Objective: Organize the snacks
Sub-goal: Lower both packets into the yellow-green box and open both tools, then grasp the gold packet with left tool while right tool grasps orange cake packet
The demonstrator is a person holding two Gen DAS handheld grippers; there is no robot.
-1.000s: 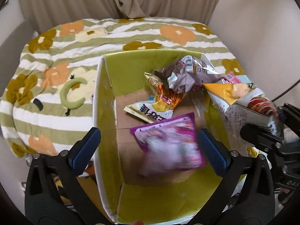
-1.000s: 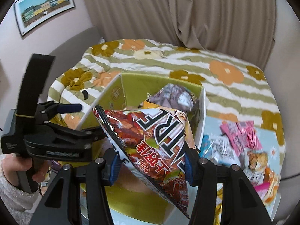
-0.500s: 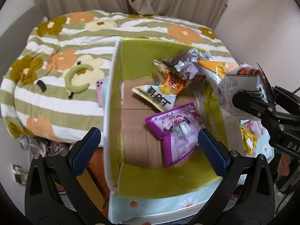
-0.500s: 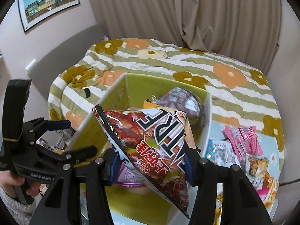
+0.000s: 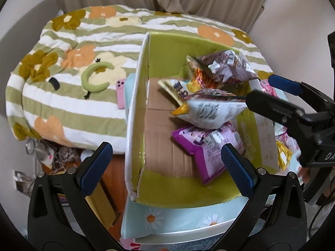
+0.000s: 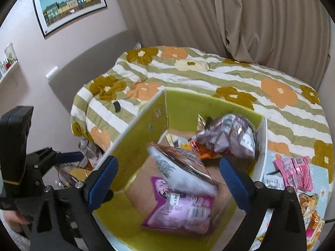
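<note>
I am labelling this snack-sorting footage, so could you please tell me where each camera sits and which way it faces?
Left wrist: on the left tool, looking down into the green box from its near end; own blue pads and the right tool show.
Right wrist: on the right tool, looking down into the green box from its right side; own pads, the left tool and a hand show.
Shared: the box, purple packet, falling white bag, flowered quilt.

A home bedroom: a bed with a flowered quilt (image 6: pixel 209 77), beige curtains (image 6: pixel 209 10), a framed picture (image 6: pixel 69 2).
</note>
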